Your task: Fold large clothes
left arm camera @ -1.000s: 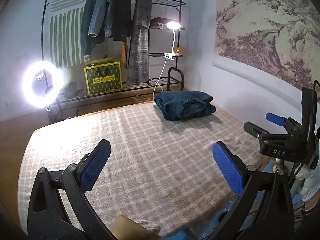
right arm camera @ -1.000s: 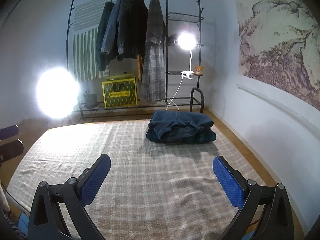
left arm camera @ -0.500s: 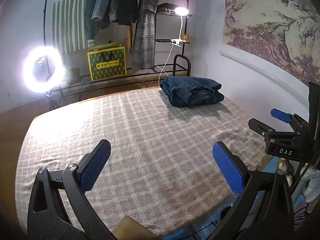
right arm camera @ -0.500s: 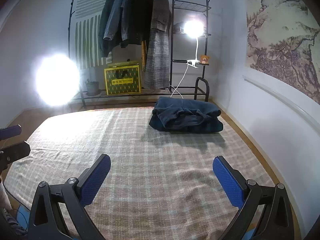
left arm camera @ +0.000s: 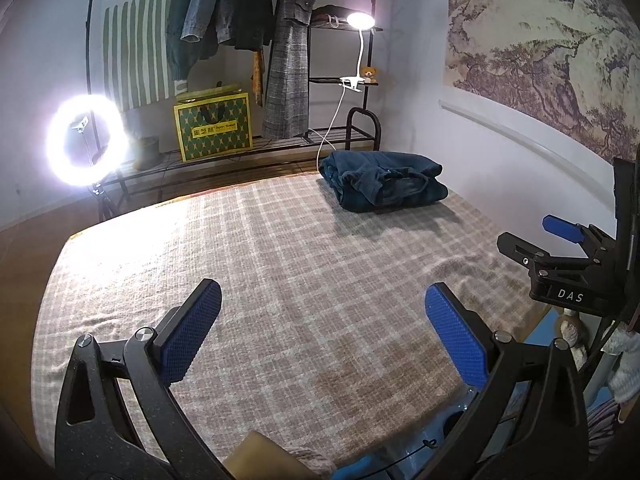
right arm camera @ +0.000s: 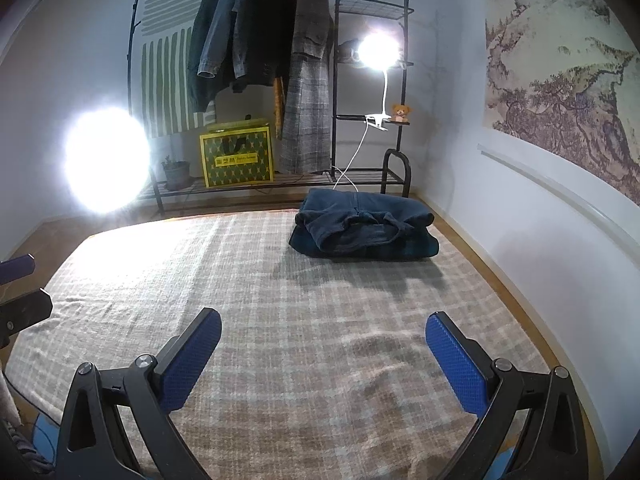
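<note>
- The left gripper [left arm camera: 320, 330] hung over the lower middle of its frame with its blue pads spread wide and nothing between them.
- The right gripper [right arm camera: 322, 354] was likewise released and empty, low in its own frame; in the left wrist view its black body showed at the right edge, past the bed's right side.
- The folded dark blue garment [right arm camera: 362, 228] lay in the upper right of the checked bedcover [right arm camera: 280, 304], near the far edge and close to the right-hand edge, well apart from both grippers.
- From the pads up to the garment the bedcover lay bare, with shallow wrinkles toward the lower right.
- The cover's left edge curved down the left of the frame, with wooden floor [left arm camera: 24, 264] beyond it; its near edge dropped off at the bottom.
- The white wall [right arm camera: 520, 216] ran close along the bed's right side, a strip of floor between them.
- Beyond the far edge stood a black clothes rack [right arm camera: 336, 80] hung with jackets and a plaid coat [right arm camera: 306, 92], a yellow-green box [right arm camera: 236, 158] on its low shelf.
- A ring light [left arm camera: 86, 140] glared at the left and a clip lamp [right arm camera: 378, 52] at upper centre, its white cord trailing down behind the garment.
</note>
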`<state>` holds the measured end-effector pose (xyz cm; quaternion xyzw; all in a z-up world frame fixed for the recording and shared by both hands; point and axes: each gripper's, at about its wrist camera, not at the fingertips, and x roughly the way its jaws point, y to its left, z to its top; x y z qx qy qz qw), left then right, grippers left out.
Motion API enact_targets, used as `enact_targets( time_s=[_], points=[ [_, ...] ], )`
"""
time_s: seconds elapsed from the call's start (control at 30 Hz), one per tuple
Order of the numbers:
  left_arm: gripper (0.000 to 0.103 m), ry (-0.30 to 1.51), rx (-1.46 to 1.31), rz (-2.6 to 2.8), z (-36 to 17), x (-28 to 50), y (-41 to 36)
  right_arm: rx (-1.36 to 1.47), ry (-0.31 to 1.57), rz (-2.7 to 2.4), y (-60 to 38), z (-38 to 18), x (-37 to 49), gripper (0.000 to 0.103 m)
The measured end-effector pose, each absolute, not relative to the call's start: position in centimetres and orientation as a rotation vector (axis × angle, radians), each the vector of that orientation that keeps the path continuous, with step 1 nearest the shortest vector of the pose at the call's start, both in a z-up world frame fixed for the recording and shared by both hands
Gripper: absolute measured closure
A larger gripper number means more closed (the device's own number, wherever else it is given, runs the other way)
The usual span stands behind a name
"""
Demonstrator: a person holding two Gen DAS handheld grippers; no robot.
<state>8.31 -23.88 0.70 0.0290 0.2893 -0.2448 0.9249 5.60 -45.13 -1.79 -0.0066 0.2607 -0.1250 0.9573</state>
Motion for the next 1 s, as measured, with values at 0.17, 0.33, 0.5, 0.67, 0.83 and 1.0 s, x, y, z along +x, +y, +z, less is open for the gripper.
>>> enact_targets(
  time_s=[0.17,0.33,0.5,0.67,0.83,1.0],
  points=[
    [0.000,0.594,0.058,-0.504,0.60,8.35,-23.79,-0.016,0.528,-0.256,-45.17,-1.82,5.62,0.000],
    [0.000,0.593,0.060,-0.501,0.63,8.33,-23.82,-0.017,0.534,-0.256,-45.14,-1.94,5.65,0.000],
    [0.000,0.588,0.062,-0.501,0.53,8.27,-23.83,-0.019,0.537,-0.256,-45.05,-1.98,5.68,0.000],
    [0.000,0.587,0.061,-0.498,0.50,8.30,-23.74,-0.023,0.541,-0.250,-45.23,-2.11,5.87,0.000],
    [0.000,0.580,0.060,-0.497,0.53,8.08,-23.81,-0.024,0.541,-0.249,-45.28,-2.15,5.85,0.000],
    [0.000,0.579,0.061,-0.495,0.54,8.13,-23.81,-0.018,0.540,-0.250,-45.43,-2.13,5.78,0.000]
  ],
)
